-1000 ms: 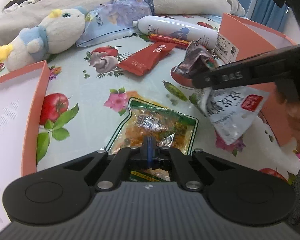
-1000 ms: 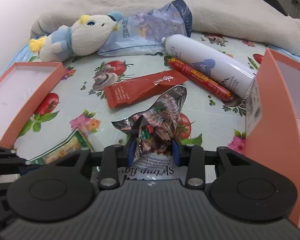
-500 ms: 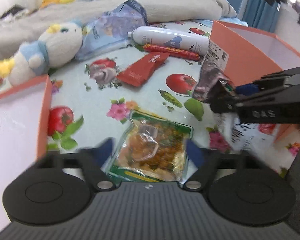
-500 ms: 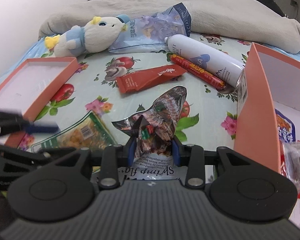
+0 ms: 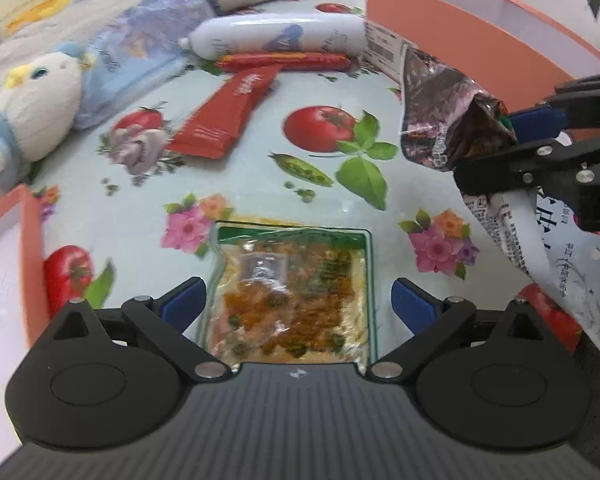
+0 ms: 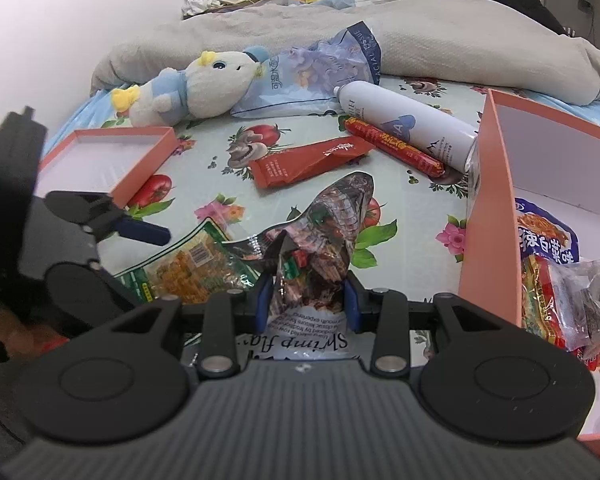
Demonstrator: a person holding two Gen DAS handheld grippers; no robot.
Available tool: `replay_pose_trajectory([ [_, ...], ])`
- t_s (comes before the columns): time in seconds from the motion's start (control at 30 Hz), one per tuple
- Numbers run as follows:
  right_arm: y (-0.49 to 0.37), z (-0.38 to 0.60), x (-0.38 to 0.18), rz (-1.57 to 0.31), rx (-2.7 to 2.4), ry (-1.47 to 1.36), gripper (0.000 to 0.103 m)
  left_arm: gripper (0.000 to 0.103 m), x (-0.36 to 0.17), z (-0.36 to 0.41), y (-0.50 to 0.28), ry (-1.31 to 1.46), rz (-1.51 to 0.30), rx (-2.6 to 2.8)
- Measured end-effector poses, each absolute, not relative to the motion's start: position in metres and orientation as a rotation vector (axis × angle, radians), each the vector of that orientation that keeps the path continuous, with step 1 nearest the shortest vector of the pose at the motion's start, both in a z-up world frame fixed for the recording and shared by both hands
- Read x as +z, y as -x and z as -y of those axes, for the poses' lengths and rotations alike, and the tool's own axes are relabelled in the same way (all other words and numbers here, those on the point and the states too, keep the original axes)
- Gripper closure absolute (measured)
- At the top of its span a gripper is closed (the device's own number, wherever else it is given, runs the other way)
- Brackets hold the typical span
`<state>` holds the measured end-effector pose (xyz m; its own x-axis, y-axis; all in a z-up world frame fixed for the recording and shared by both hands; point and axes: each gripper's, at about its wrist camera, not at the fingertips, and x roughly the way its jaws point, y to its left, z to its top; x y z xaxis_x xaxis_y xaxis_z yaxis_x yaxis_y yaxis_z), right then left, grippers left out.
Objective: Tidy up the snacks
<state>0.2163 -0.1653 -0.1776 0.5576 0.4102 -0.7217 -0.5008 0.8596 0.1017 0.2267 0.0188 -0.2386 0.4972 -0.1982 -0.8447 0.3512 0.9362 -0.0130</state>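
Snack packets (image 6: 556, 280) heaped inside orange box (image 6: 488, 216), lid (image 6: 144, 152) bare.

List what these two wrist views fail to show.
- Shrimp snack bag: right wrist view, its lower part sits behind the right tool; the print is only partly readable.
- Orange box: contents cut off by the right edge.
- Clear pickle pouch: left wrist view, near end hidden under the open left tool.
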Motion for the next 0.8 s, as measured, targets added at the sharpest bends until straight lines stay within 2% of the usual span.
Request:
replay_pose_trajectory([
  [0.2,-0.219,0.171,-0.183,-0.824,0.532,0.087,0.064,0.000,-0.250,-0.001,-0.228,-0.269,-1.027,-0.338],
  [0.33,-0.220,0.172,-0.185,-0.822,0.533,0.083,0.064,0.003,-0.251,-0.001,-0.227,-0.203,-1.059,-0.327],
  [0.43,-0.218,0.172,-0.185,-0.823,0.539,0.079,0.063,0.012,-0.248,0.004,-0.222,-0.208,-1.058,-0.316],
  [0.57,-0.218,0.173,-0.183,-0.820,0.545,0.071,0.063,0.034,-0.242,0.010,-0.218,-0.203,-1.068,-0.338],
  [0.7,-0.216,0.173,-0.182,-0.814,0.544,0.077,0.063,0.044,-0.240,0.014,-0.210,-0.192,-1.052,-0.317],
  [0.77,-0.214,0.173,-0.182,-0.813,0.546,0.073,0.063,0.056,-0.237,0.016,-0.207,-0.185,-1.047,-0.291],
  [0.8,-0.214,0.173,-0.182,-0.811,0.546,0.073,0.063,0.058,-0.236,0.016,-0.206,-0.180,-1.046,-0.279],
])
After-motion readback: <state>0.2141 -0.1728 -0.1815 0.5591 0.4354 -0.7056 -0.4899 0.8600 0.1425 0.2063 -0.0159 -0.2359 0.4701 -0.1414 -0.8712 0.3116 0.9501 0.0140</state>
